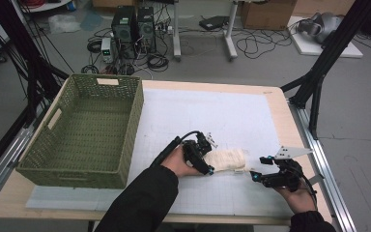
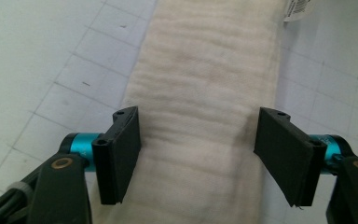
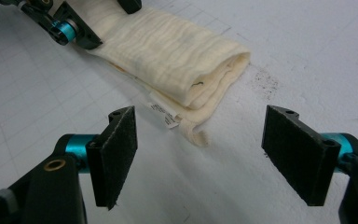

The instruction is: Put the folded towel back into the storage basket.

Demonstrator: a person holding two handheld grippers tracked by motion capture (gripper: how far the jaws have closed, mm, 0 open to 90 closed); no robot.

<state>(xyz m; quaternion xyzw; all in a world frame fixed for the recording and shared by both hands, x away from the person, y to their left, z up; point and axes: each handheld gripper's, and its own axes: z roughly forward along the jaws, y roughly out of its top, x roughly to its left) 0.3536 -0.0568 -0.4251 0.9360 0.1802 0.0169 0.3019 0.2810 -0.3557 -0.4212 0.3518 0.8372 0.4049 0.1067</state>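
Nearest the person, the right gripper (image 1: 257, 175) is held low over the white gridded mat (image 1: 232, 116), its jaws spread wide with nothing between them. In the right gripper view, the folded cream cloth (image 3: 177, 51) is seen just ahead of these jaws, lying flat on the mat; its folded end points toward the gripper, and a small white label (image 3: 165, 114) and a loose corner of fabric stick out from under it, close to the left jaw but apart from it.

A little farther in, the left gripper (image 1: 206, 164) is set at the opposite end of the same cloth (image 1: 229, 159). In the left gripper view, its jaws are seen spread to either side of the cloth (image 2: 205, 93), which runs straight away from the gripper between them. The left pad lies at the cloth's edge and the right pad stands just beside the other edge; no pinch is shown.

Well beyond and to the left of the left gripper, a green woven basket (image 1: 133, 116) stands on the table (image 1: 276, 104). Past the table's far edge, cables and computer towers (image 1: 133, 26) are seen on the floor.
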